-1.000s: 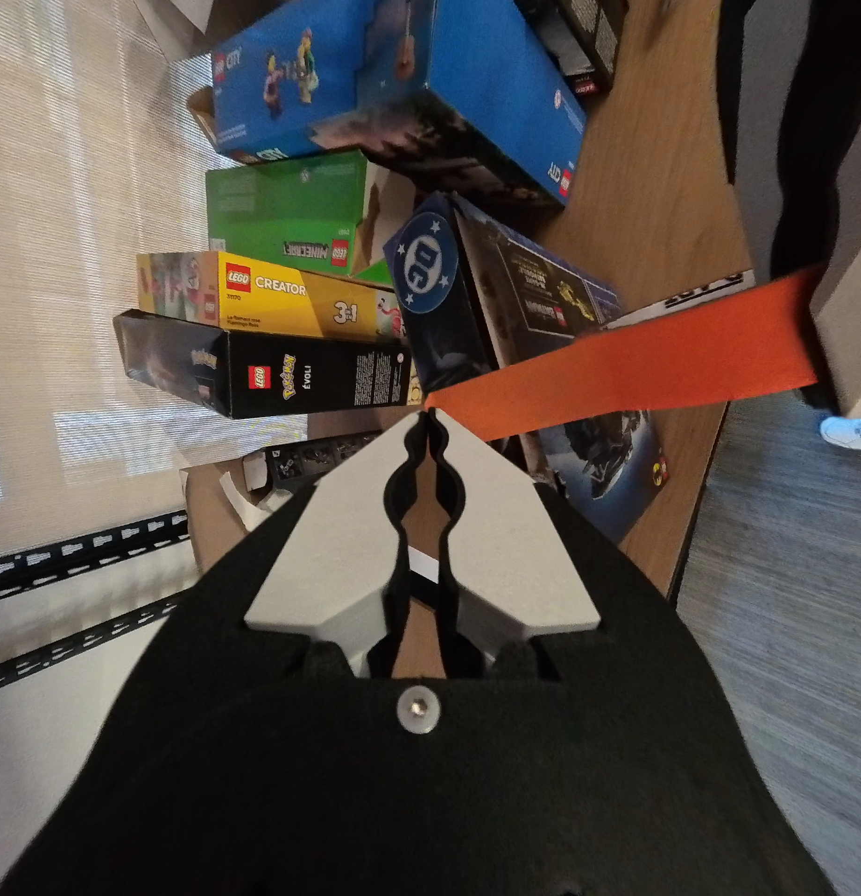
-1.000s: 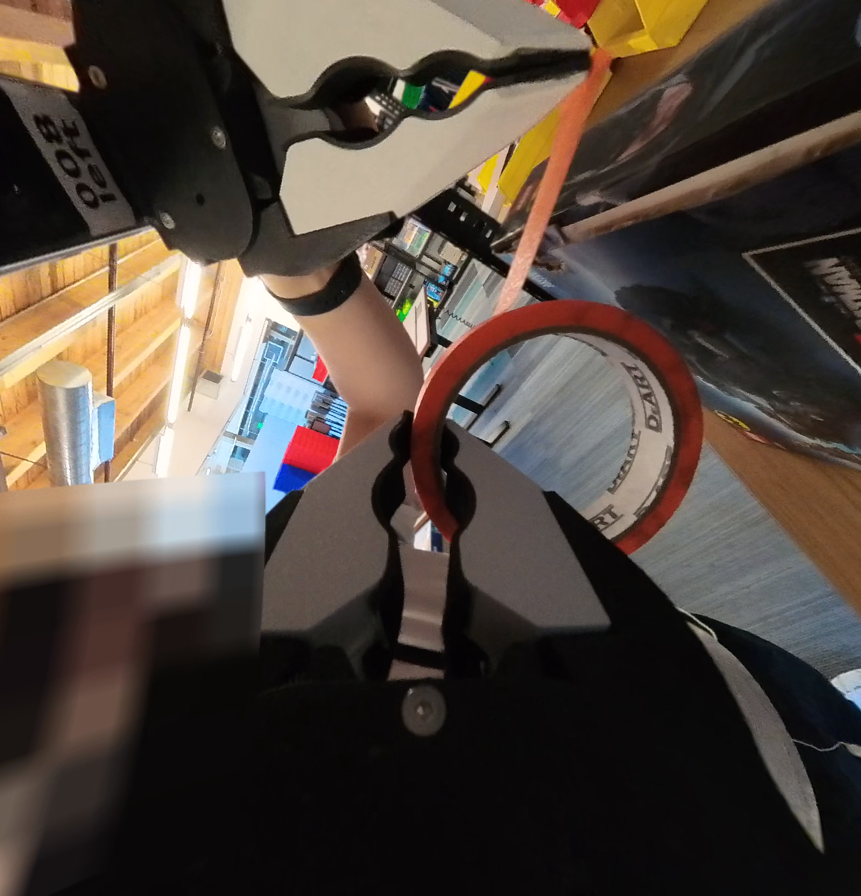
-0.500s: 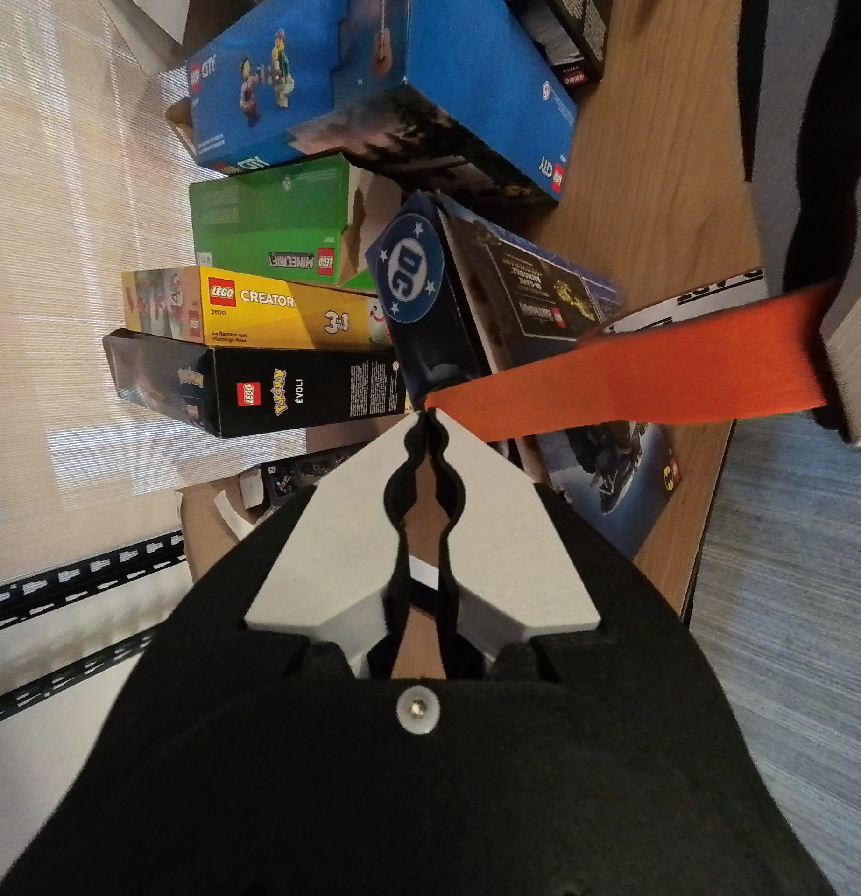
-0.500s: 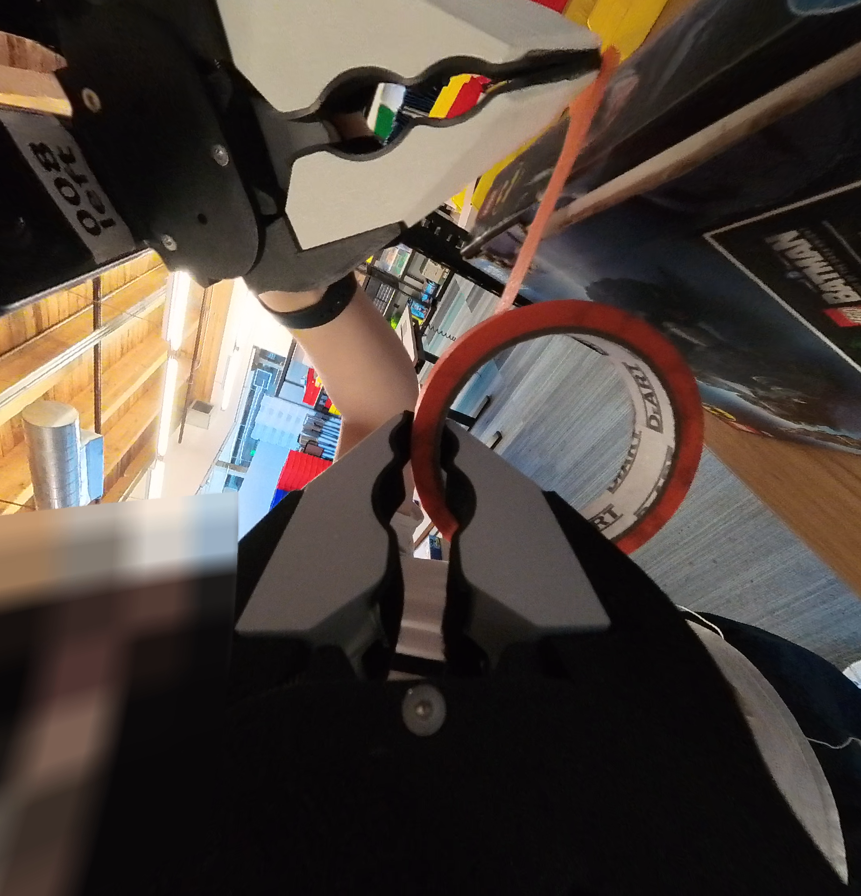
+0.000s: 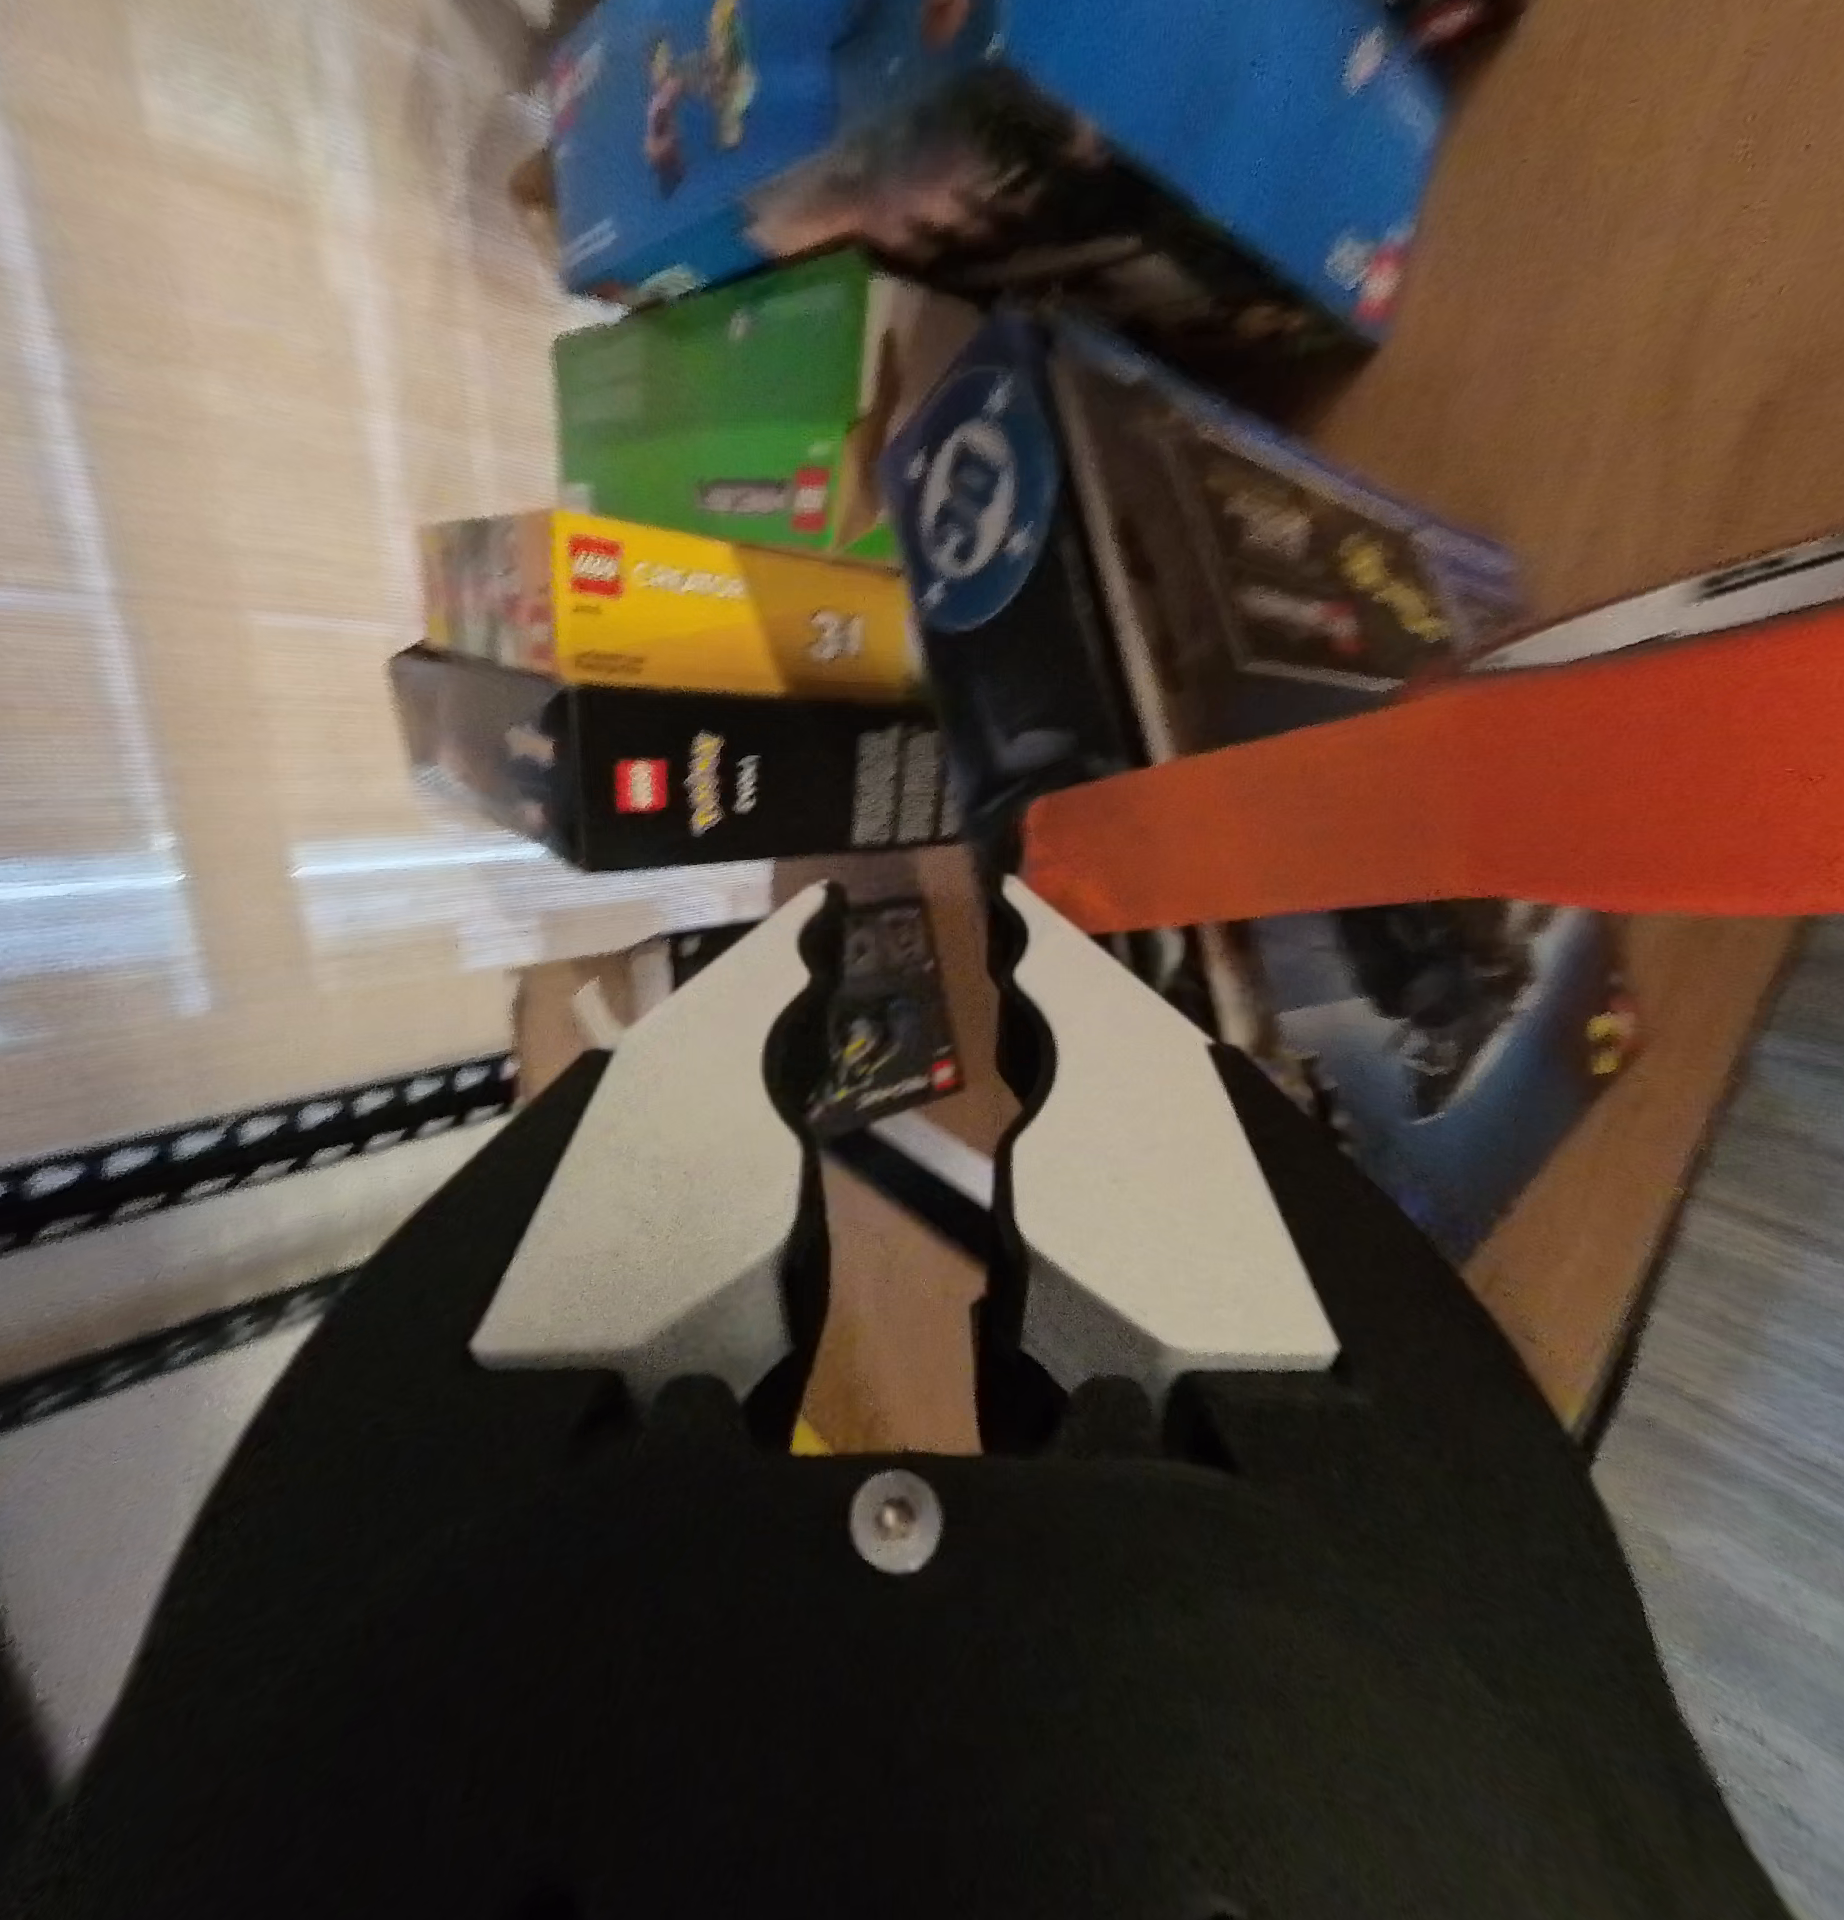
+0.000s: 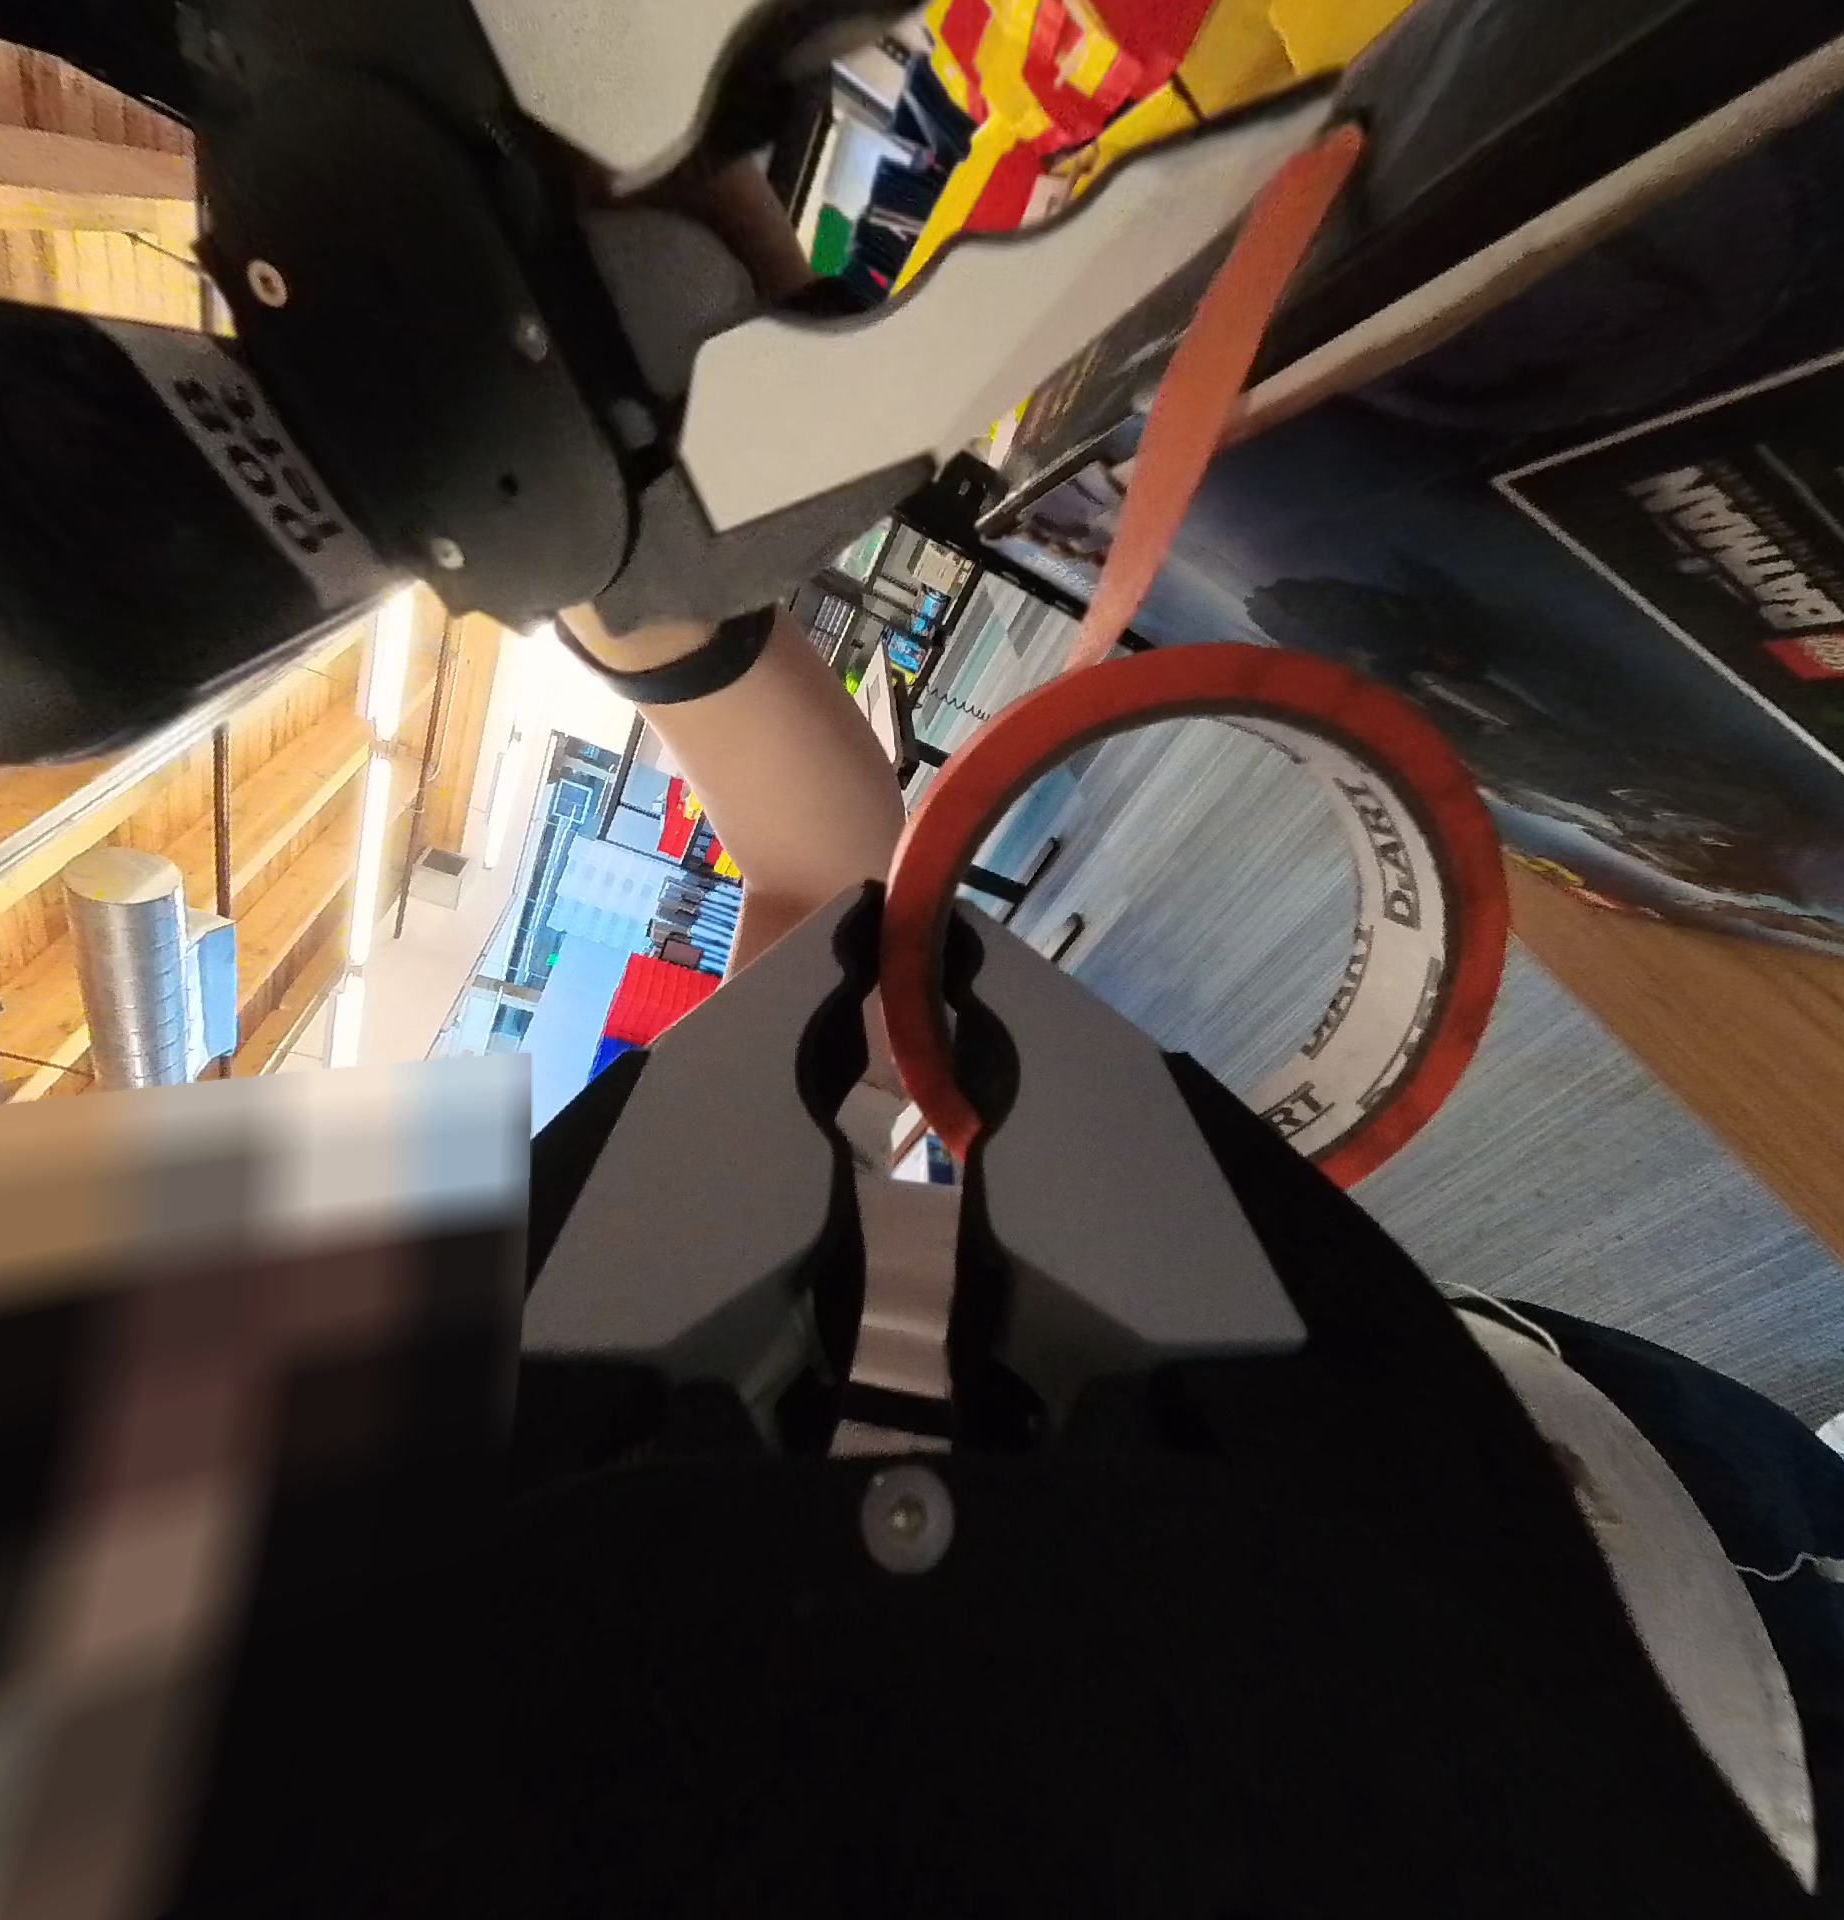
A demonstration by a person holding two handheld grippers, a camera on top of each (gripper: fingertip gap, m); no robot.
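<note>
Wooden table carries stacked boxes. My right tool is clamped on the roll by its rim. From the roll a strip runs to my left tool, whose jaws are parted, the strip's end clinging to one finger. I'd keep it taut.

Left hand-held gripper: two pale grey wedge fingers with black scalloped inner edges, seated in a matte black, felt-like body. One silver screw centred below the finger roots.

Right hand-held gripper: same build, fingers darker grey in shade, silver screw, shiny metal strip between the finger roots.

Seen from the right wrist view, left unit has a black round housing with small screws and raised lettering. Black band worn at the wrist. Dark sleeve lower right.
</note>
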